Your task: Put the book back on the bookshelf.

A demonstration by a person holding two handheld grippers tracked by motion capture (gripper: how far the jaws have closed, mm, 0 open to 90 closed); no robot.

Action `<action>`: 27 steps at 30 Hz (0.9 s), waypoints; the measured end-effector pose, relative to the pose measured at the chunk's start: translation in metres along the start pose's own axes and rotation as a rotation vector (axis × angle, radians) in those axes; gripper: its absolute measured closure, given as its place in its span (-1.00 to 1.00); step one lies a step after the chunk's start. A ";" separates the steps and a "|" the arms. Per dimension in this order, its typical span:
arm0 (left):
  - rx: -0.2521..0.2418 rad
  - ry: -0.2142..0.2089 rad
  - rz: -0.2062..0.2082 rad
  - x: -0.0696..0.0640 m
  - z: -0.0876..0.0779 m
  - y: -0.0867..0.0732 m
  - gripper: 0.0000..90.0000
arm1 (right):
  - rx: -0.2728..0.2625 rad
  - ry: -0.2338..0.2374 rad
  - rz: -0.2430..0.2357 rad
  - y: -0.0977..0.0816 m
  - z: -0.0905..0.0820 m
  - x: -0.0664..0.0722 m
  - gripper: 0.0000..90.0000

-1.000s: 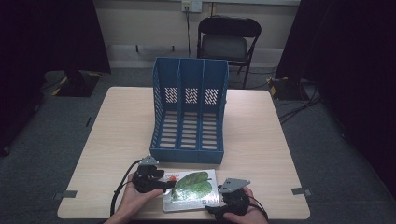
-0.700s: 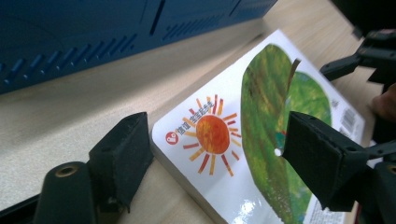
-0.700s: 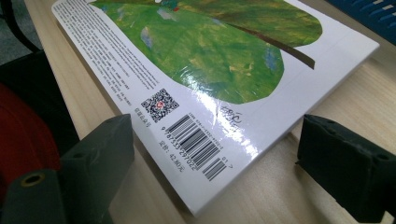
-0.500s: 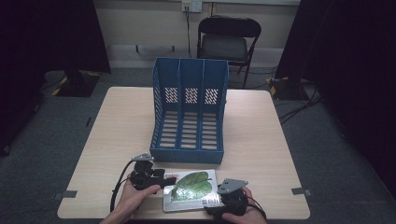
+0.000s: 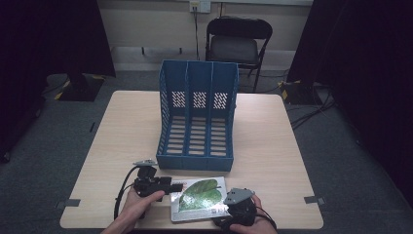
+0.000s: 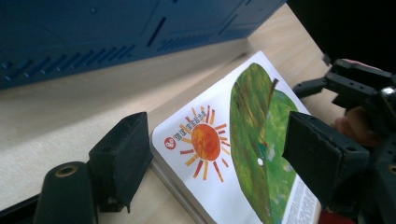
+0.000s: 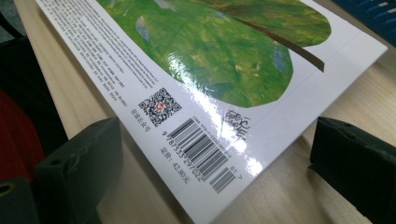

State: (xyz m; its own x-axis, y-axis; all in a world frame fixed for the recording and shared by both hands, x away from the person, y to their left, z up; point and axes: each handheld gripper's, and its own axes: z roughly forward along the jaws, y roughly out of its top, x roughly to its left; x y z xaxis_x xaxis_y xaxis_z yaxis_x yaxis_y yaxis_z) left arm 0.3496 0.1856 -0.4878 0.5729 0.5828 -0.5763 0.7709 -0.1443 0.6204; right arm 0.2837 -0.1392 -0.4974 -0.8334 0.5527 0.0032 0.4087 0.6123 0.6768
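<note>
A thin book (image 5: pixel 199 197) with a green leaf on its cover lies flat near the table's front edge. My left gripper (image 5: pixel 178 186) lies level at its left end. In the left gripper view the left gripper (image 6: pixel 215 140) stands open, and the book (image 6: pixel 243 121) has its sun-logo corner between the jaws, unpressed. My right gripper (image 5: pixel 225 210) sits at the front right corner. Its jaws have just been opening. They stand wide apart in the right gripper view (image 7: pixel 219 140), with the barcode corner of the book (image 7: pixel 210 51) between them, untouched.
A blue three-slot file rack (image 5: pixel 197 117) stands upright mid-table, just behind the book, its base close by (image 6: pixel 93 32). The pale wooden table (image 5: pixel 126 126) has bare room to either side of the rack. A black folding chair (image 5: pixel 236 44) stands beyond the far edge.
The left gripper has drawn back slightly to the left along the book's end. The book and the right hand have stayed where they were.
</note>
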 end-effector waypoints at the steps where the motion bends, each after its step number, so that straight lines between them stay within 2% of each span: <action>1: -0.002 -0.004 -0.012 0.000 0.000 -0.001 -0.49 | 0.000 0.000 0.001 0.000 0.000 0.000 -0.97; 3: -0.038 -0.033 -0.071 0.002 -0.003 -0.002 -0.49 | 0.000 -0.002 0.004 0.000 0.000 0.000 -0.98; 5: -0.042 -0.039 -0.074 0.005 -0.006 -0.003 -0.47 | 0.000 -0.001 0.007 0.000 0.000 0.000 -0.98; 7: -0.046 -0.058 -0.109 0.005 -0.006 -0.004 -0.41 | -0.001 0.001 0.010 0.000 0.000 0.000 -0.99; 10: -0.050 -0.067 -0.116 0.006 -0.007 -0.005 -0.39 | -0.006 -0.002 0.009 0.000 0.001 0.000 -1.00; 12: -0.047 -0.051 -0.103 0.005 -0.009 -0.006 -0.34 | -0.006 -0.003 0.011 0.000 0.001 0.000 -1.00; 14: -0.051 -0.069 -0.113 0.005 -0.010 -0.007 -0.33 | -0.010 -0.001 0.011 0.000 0.002 0.000 -1.00; 15: -0.055 -0.083 -0.134 0.007 -0.012 -0.007 -0.30 | -0.011 -0.003 0.012 -0.001 0.002 0.000 -1.00; 18: -0.060 -0.100 -0.147 0.008 -0.013 -0.008 -0.24 | -0.018 0.004 0.018 0.000 0.002 -0.001 -1.00; 21: -0.063 -0.101 -0.154 0.008 -0.013 -0.008 -0.25 | -0.017 0.004 0.019 0.000 0.002 -0.001 -1.00; 22: -0.065 -0.122 -0.169 0.010 -0.014 -0.008 -0.24 | -0.019 0.006 0.021 0.000 0.002 -0.001 -1.00; 27: -0.072 -0.124 -0.174 0.009 -0.014 -0.008 -0.24 | -0.025 0.006 0.037 -0.001 0.001 -0.001 -1.00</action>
State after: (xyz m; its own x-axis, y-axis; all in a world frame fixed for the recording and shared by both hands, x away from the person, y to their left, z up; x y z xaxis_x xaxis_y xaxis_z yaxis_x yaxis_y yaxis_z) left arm 0.3445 0.2036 -0.4909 0.4661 0.4909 -0.7360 0.8419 0.0096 0.5396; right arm 0.2847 -0.1394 -0.4989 -0.8203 0.5710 0.0328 0.4298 0.5776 0.6940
